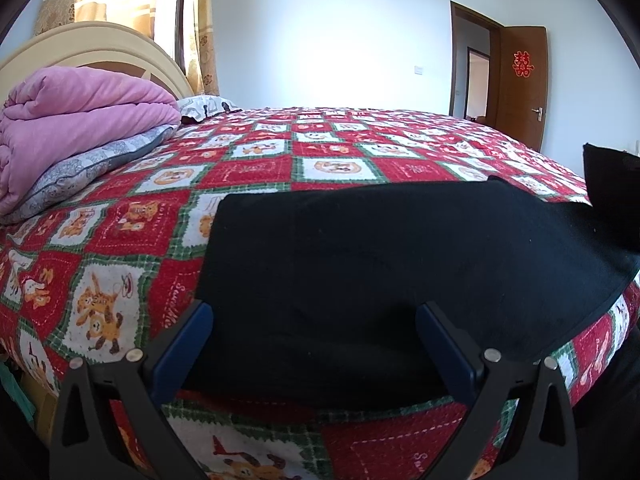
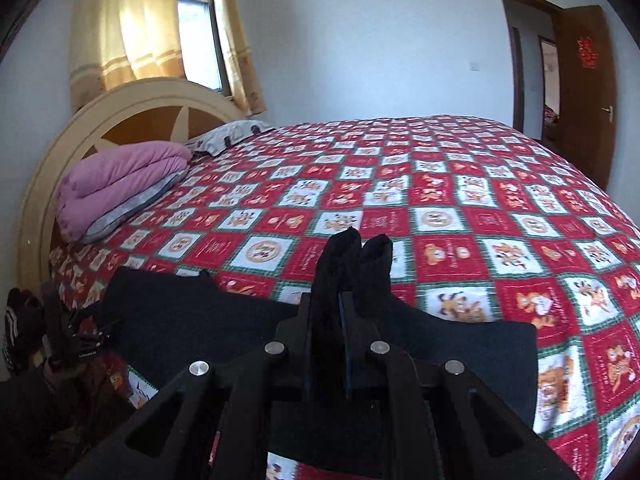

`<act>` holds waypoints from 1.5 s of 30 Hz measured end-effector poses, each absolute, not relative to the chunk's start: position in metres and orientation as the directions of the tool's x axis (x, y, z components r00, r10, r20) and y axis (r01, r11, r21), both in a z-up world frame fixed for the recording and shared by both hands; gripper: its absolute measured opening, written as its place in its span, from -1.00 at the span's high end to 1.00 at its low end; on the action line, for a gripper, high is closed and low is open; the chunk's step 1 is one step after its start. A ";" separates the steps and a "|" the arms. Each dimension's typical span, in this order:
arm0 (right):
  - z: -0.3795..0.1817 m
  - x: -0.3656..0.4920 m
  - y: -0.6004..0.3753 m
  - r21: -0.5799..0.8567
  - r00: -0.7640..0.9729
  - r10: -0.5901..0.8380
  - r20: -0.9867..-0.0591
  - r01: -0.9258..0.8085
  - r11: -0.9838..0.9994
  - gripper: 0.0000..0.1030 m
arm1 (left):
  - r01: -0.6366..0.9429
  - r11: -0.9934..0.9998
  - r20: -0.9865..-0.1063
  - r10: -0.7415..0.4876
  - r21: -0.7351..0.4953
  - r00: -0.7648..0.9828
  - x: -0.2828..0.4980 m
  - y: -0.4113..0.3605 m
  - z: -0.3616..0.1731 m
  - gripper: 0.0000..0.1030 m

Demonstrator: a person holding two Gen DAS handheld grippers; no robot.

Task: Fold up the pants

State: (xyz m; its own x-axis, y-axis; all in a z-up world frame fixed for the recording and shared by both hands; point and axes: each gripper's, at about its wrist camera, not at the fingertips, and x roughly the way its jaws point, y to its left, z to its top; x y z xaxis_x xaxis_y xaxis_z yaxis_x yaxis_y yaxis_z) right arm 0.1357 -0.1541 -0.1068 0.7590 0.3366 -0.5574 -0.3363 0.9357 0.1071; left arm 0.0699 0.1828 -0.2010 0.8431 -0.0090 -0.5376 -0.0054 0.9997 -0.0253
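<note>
Black pants (image 1: pixel 380 264) lie flat on the red patchwork bedspread (image 1: pixel 256 168) near the bed's front edge. My left gripper (image 1: pixel 314 312) is open, its blue-padded fingers (image 1: pixel 192 344) spread over the near edge of the pants, holding nothing. In the right wrist view my right gripper (image 2: pixel 344 304) is shut on a bunched fold of the black pants (image 2: pixel 352 264), which sticks up between the fingers. The rest of the pants (image 2: pixel 192 312) spreads flat below it. The left gripper shows at the far left of the right wrist view (image 2: pixel 76 340).
A folded pink quilt (image 1: pixel 76 128) on a grey pillow (image 1: pixel 92 168) sits by the cream headboard (image 2: pixel 132 120). Another pillow (image 2: pixel 232 134) lies behind. A curtained window (image 2: pixel 196 28) is at the back, a brown open door (image 1: pixel 520 84) at right.
</note>
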 end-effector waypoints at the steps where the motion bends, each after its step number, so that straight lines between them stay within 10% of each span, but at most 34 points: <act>1: -0.110 0.136 -0.144 0.097 0.753 0.342 -0.562 -0.350 0.932 0.78 | -0.005 1.000 -0.537 -0.009 -0.024 0.844 0.070 0.183 -0.201 -1.00; 35: -0.193 0.110 -0.042 -0.172 0.584 0.282 -0.761 -0.602 0.780 0.59 | -0.108 0.987 -0.524 0.033 -0.114 0.851 0.069 0.219 -0.189 -1.00; 45: -0.151 0.112 -0.134 -0.167 0.671 0.169 -0.722 -0.406 0.898 0.23 | 0.193 0.958 -0.447 -0.272 -0.214 0.853 0.077 0.121 -0.130 -1.00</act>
State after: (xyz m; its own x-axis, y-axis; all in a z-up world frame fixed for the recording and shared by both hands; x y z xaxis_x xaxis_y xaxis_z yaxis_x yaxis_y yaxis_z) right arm 0.1116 -0.1344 -0.1511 0.6709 0.1692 -0.7220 -0.4061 0.8985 -0.1667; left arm 0.0771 0.1211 -0.1296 0.8526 -0.2716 -0.4465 0.1929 0.9576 -0.2141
